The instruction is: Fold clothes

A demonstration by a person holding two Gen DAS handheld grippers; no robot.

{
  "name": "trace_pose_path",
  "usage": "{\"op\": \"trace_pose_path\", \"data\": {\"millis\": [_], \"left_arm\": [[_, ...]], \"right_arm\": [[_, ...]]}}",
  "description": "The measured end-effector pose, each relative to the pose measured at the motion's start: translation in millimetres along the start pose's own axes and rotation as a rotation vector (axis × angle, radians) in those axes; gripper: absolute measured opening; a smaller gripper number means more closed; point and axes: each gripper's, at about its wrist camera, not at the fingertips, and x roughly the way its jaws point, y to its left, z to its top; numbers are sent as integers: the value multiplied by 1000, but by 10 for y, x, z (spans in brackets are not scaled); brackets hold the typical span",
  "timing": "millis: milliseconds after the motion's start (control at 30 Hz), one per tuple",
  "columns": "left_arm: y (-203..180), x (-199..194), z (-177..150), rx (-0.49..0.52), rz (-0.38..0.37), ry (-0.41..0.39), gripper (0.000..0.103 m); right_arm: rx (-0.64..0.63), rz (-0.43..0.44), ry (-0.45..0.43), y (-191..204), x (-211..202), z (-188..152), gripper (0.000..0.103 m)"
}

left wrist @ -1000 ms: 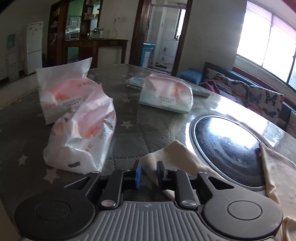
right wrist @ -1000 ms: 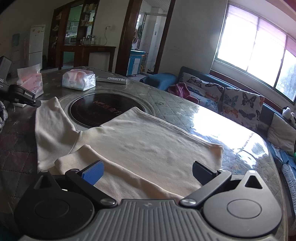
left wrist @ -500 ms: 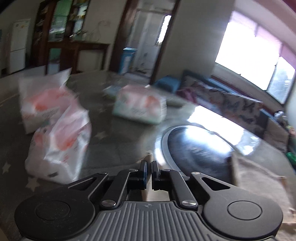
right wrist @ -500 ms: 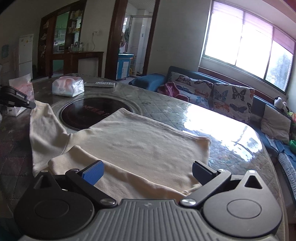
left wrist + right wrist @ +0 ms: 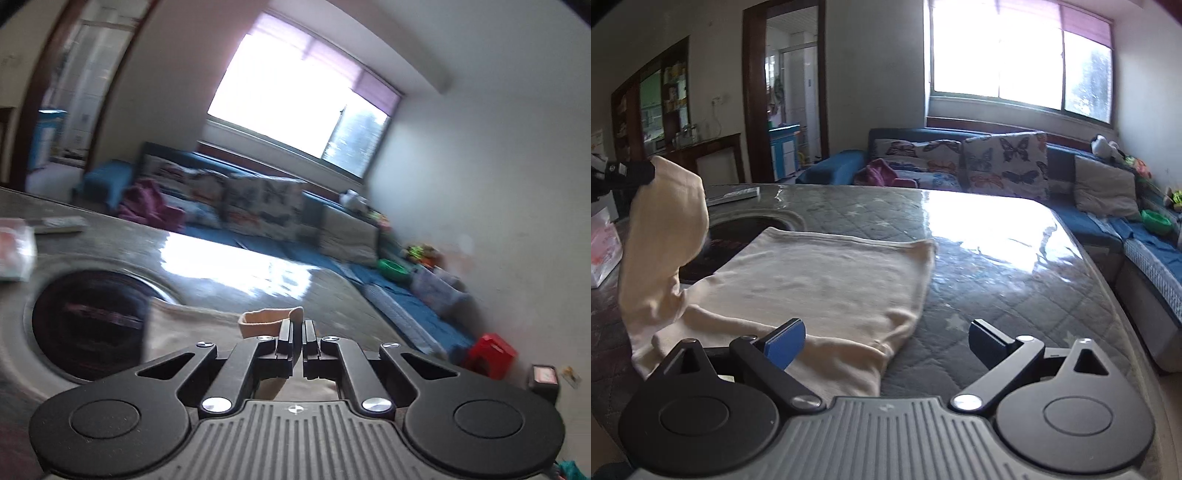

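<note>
Left tongs [image 5: 297,334] pinch sleeve [image 5: 269,320] – right tongs [image 5: 888,341] agape

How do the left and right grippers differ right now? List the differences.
The left gripper is shut, pinching a sleeve of the cream shirt; the right gripper is open and holds nothing. The left has the sleeve raised off the table; the right hovers by the shirt's near edge, not touching it. Both are black two-finger grippers.

I see a bright window [image 5: 1019,55] in pale walls — blue sofa [image 5: 1108,206] with butterfly cushions [image 5: 1004,162] beneath, dark wooden doorway [image 5: 785,88] left, glare on the quilted table [image 5: 997,251].
</note>
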Motion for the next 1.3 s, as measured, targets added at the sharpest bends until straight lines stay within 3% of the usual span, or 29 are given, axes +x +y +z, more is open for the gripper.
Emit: {"op": "trace_pose_path", "data": {"millis": [133, 267, 433, 467, 500, 667, 867, 1067, 1167, 1300], "left_arm": [[-300, 337, -244, 36, -101, 102, 5], [-488, 613, -531, 87, -124, 207, 5], [-385, 682, -656, 107, -146, 282, 24], [-358, 657, -657, 119, -142, 285, 37], [-324, 612, -652, 132, -129, 274, 45], [26, 366, -595, 176, -2, 211, 45], [534, 155, -612, 150, 152, 221, 43], [738, 106, -701, 142, 204, 245, 43], [716, 130, -709, 152, 206, 244, 43], [658, 203, -637, 157, 180, 222, 43]], "right_arm": [[44, -21, 5, -152, -46, -54, 95], [75, -37, 13, -261, -75, -103, 91], [88, -20, 23, -268, -83, -103, 82], [87, -10, 27, -258, -77, -87, 80], [83, 1, 31, -238, -67, -76, 78], [67, 100, 75, -53, 46, -36, 55], [17, 157, 135, 219, 228, -118, 31], [-32, 157, 156, 349, 328, -163, 17], [-44, 149, 153, 367, 328, -151, 8], [-98, 114, 113, 420, 256, -76, 5]]}}
